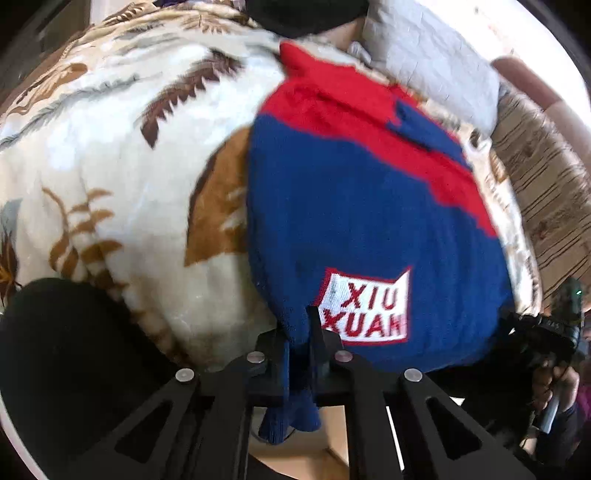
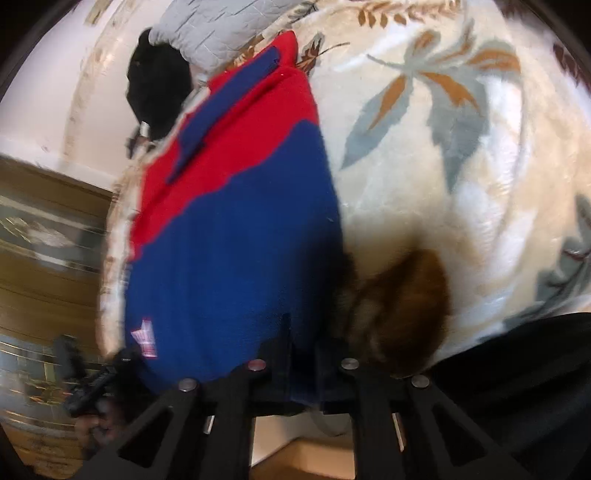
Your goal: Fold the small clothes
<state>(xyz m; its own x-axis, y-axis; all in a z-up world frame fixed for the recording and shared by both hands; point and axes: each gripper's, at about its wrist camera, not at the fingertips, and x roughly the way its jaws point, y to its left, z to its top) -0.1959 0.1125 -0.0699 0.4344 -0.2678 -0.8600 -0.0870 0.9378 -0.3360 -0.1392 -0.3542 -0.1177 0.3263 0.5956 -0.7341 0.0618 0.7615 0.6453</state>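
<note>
A small knitted sweater (image 1: 351,206), blue below and red above, lies on a leaf-patterned blanket (image 1: 110,166). It carries a white patch (image 1: 367,308) with red letters. My left gripper (image 1: 299,328) is shut on the blue hem at the near corner beside the patch, and a fold of hem hangs below the fingers. In the right wrist view the same sweater (image 2: 236,229) fills the middle. My right gripper (image 2: 301,332) is shut on the blue hem at the other near corner. Each gripper shows at the other view's edge: the right gripper (image 1: 532,326) and the left gripper (image 2: 96,380).
A grey quilted pillow (image 1: 424,55) and a black garment (image 1: 303,14) lie beyond the sweater's collar. A striped cushion (image 1: 546,184) is at the right. The blanket (image 2: 461,147) spreads wide beside the sweater. Brown furniture (image 2: 44,229) stands past the bed's edge.
</note>
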